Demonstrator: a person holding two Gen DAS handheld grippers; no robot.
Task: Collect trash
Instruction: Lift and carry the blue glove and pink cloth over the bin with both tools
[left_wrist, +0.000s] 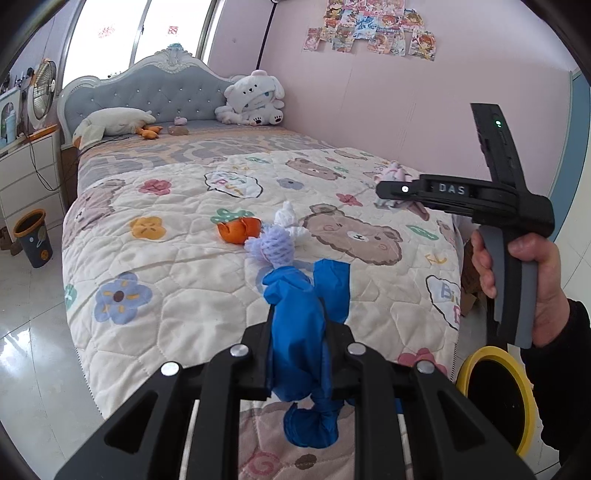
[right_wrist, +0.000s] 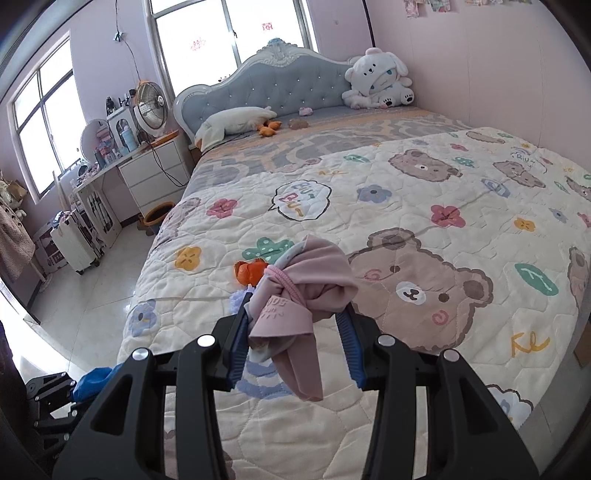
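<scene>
The left tongs (left_wrist: 300, 354) are clamped on a blue glove (left_wrist: 303, 332), which bunches up above the fingers and hangs knotted below them, over the near edge of the bed (left_wrist: 177, 266). The right tongs (right_wrist: 295, 332) hold a pink cloth (right_wrist: 303, 295): the bundle sits against the left blue pad (right_wrist: 238, 347), while a gap shows between it and the right pad, so the fingers are partly apart around it.

Taking the big bear print (left_wrist: 356, 236) on the quilt as the mark: an orange peel (left_wrist: 238, 229) lies to its left, just beside a lilac foam net (left_wrist: 271, 247) and a white foam net (left_wrist: 290, 221), the three nearly touching. In the left wrist view the right tongs appear side-on past the bear, held by a hand (left_wrist: 532, 273), with the cloth at their tip. Below that hand, off the bed's right edge, stands a yellow-rimmed bin (left_wrist: 495, 395). A dark bin (left_wrist: 33, 236) stands on the floor far left of the bear, by the white drawers.
</scene>
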